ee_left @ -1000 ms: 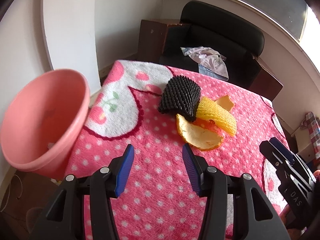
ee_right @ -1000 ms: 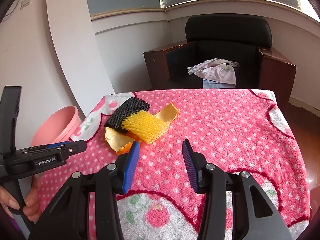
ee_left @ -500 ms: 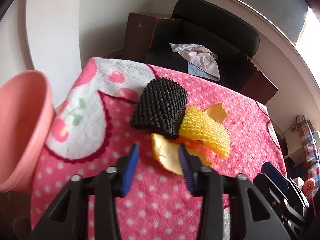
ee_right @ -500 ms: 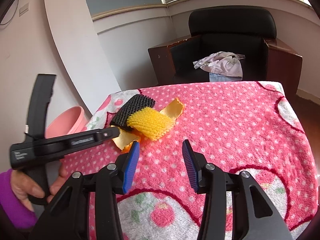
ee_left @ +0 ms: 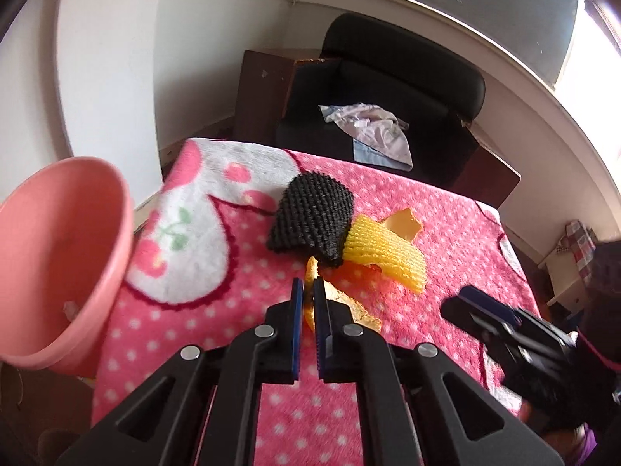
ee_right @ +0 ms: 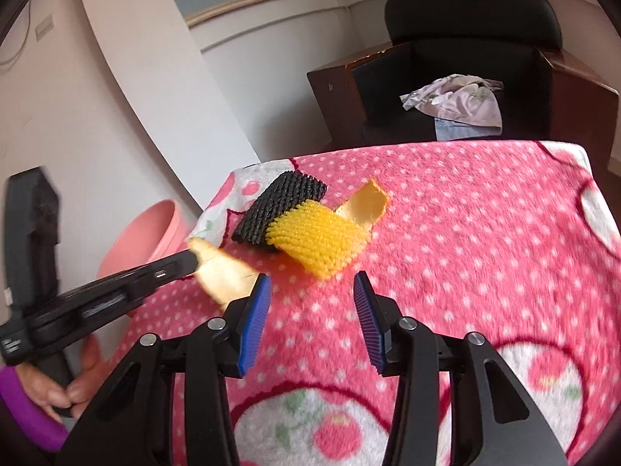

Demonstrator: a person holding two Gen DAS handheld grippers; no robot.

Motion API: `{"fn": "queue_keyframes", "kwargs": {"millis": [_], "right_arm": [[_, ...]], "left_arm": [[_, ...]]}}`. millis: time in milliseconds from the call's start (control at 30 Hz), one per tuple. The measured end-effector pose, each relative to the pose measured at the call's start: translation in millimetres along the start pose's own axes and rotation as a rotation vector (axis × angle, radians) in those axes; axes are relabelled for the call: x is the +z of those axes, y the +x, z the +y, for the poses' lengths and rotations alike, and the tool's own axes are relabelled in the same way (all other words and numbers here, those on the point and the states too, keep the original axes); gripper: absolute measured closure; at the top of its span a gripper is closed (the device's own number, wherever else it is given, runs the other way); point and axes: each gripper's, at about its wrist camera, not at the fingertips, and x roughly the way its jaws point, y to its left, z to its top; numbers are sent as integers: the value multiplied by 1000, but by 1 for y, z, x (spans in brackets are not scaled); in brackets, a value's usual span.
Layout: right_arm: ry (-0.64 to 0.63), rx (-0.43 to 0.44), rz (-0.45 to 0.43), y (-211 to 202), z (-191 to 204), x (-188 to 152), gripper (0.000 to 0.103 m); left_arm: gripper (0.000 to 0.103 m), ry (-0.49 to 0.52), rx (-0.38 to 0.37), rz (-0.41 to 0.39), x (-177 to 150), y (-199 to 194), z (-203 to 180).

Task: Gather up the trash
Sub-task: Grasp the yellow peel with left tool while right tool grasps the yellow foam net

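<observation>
The curled orange fruit peel [ee_left: 310,291] sits pinched between the blue pads of the left tongs [ee_left: 306,303], low in the centre of the left wrist view. The grip takes the peel by its upturned edge, likely because a thin flat scrap on plush fabric offers no other hold. In the right wrist view the same peel [ee_right: 221,272] hangs from the tong tips at centre left, apparently lifted off the cloth. Just above it lie the black foam fruit net [ee_left: 314,217], the yellow foam fruit net [ee_left: 384,256] overlapping it, and a second piece of peel [ee_left: 403,225], all on the pink polka-dot fleece cover of the counter [ee_left: 446,240]. The pink plastic basin [ee_left: 58,256] waits off the counter's left edge, presumably as the bin. The right tongs [ee_right: 312,303] stand open and empty, near the yellow net.

A second ago the left tongs were wide open short of the pile; their jaws have just been closing, now with the peel between them.
</observation>
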Motion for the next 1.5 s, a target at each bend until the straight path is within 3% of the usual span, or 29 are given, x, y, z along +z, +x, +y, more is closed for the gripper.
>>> {"fn": "queue_keyframes", "kwargs": {"millis": [333, 467, 500, 600, 667, 933, 1067, 1133, 1233, 1500], "right_arm": [[-435, -211, 57, 44, 56, 16, 58], [-405, -171, 119, 58, 46, 17, 59], [-366, -145, 122, 56, 41, 17, 72], [-283, -94, 135, 53, 29, 17, 96], [-244, -76, 131, 49, 25, 15, 102], [-150, 5, 78, 18, 24, 18, 102], [-118, -28, 84, 19, 18, 23, 101], [-94, -26, 100, 25, 13, 27, 85], [-110, -43, 92, 31, 13, 34, 70], [-120, -93, 151, 64, -3, 44, 67]], "left_arm": [[98, -59, -6, -26, -5, -28, 26], [98, -74, -7, -29, -7, -32, 33], [98, -76, -8, -31, -8, -33, 35], [98, -91, -13, -34, -8, -35, 40], [98, -97, -16, -40, -8, -37, 42], [98, -110, -30, -73, -11, -53, 48], [98, -118, -27, -71, -16, -57, 52], [98, -120, -23, -67, -17, -57, 53], [98, -124, -15, -60, -18, -57, 56], [98, -134, -3, -38, -17, -46, 58]]}}
